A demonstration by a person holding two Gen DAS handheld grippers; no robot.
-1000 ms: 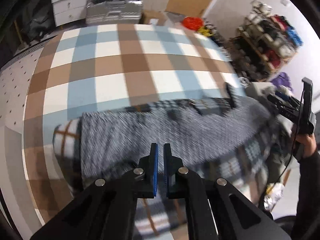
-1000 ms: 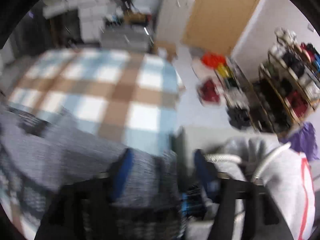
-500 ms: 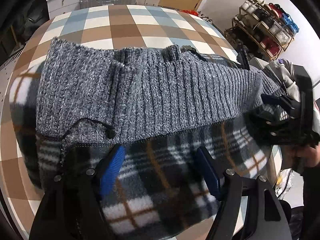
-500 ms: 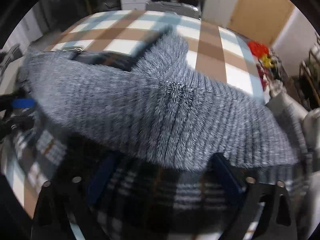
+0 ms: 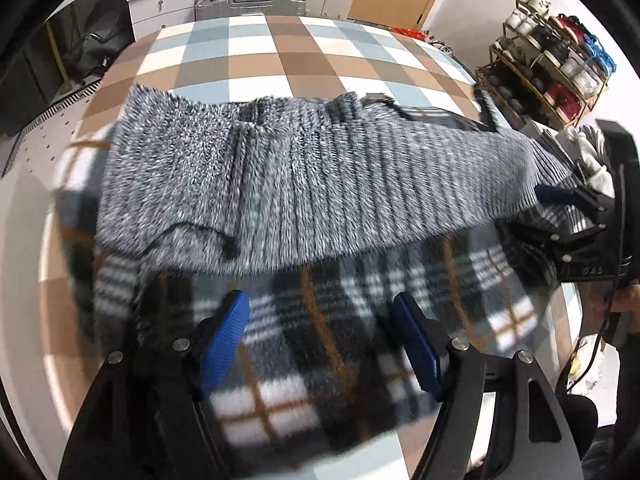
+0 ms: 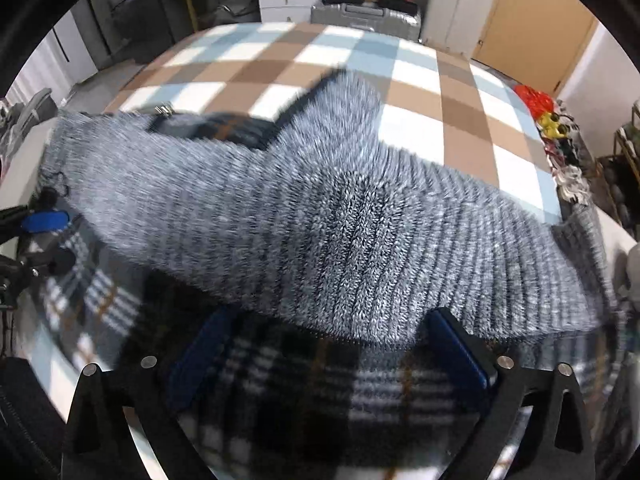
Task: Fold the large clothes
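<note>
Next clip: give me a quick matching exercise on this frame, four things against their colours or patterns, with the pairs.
Things:
1. sweater
2. blanket
3. tablecloth
4. left gripper pads

Looks:
A. blue
B. speckled grey knit
C. brown, white and light-blue squares
D. dark plaid with white and orange lines

Pairs: 1-B, 2-D, 3-C, 4-A
</note>
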